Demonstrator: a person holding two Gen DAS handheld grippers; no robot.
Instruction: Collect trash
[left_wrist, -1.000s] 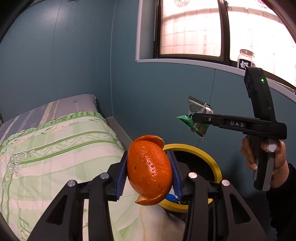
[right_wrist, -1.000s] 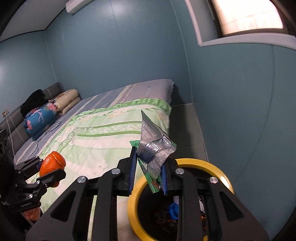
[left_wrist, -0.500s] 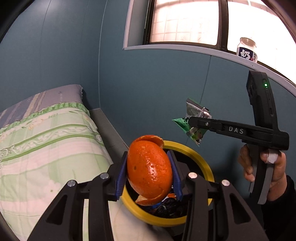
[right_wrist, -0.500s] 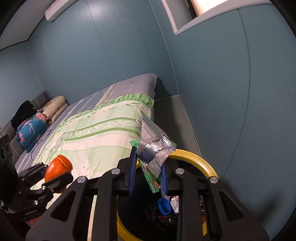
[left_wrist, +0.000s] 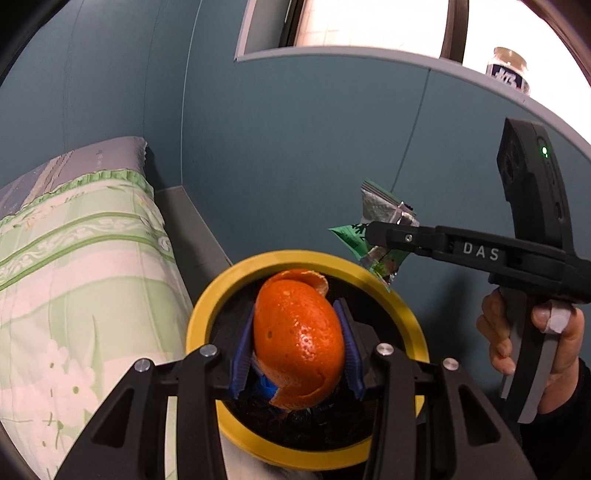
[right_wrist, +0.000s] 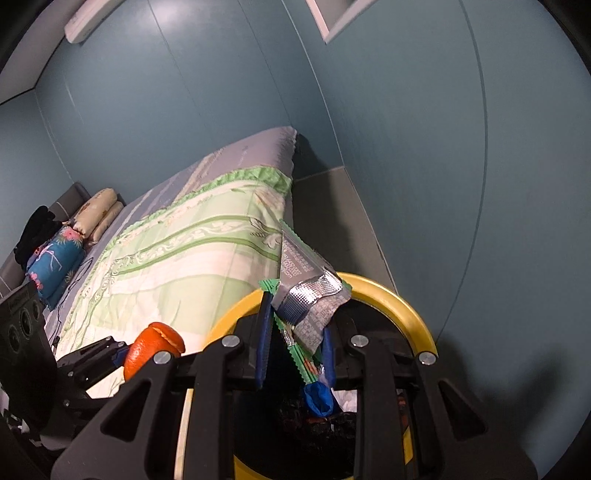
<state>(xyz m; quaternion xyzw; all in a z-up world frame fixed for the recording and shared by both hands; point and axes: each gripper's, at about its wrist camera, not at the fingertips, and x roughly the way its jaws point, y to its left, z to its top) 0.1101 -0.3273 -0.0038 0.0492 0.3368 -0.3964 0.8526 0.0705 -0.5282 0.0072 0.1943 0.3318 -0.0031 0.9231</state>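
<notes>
Left gripper (left_wrist: 297, 341): clamped on an orange peel (left_wrist: 299, 343), a hollow shell curled at its upper edge. The peel hangs directly over the mouth of the yellow-rimmed bin (left_wrist: 199, 325), inside the ring as the left wrist view has it.

Right gripper (right_wrist: 295, 341): clamped on a crumpled snack wrapper (right_wrist: 308, 302), silver inside and green at the edges. The wrapper sits above the bin's rim, toward its far side from this gripper. In the left wrist view it overlaps the rim's outer edge, so I cannot tell whether it is fully over the opening.

Bin contents: dark refuse lies at the bottom, with a blue scrap (right_wrist: 317, 397) below the right gripper's fingers. Some collecting therefore appears done.

Outstanding: neither held item has been dropped. In my judgement, both pieces are at the point of deposit. The peel needs only a release; the wrapper may need a short move inward first.

The bed (right_wrist: 177, 266) beside the bin shows no loose trash on its visible part.
</notes>
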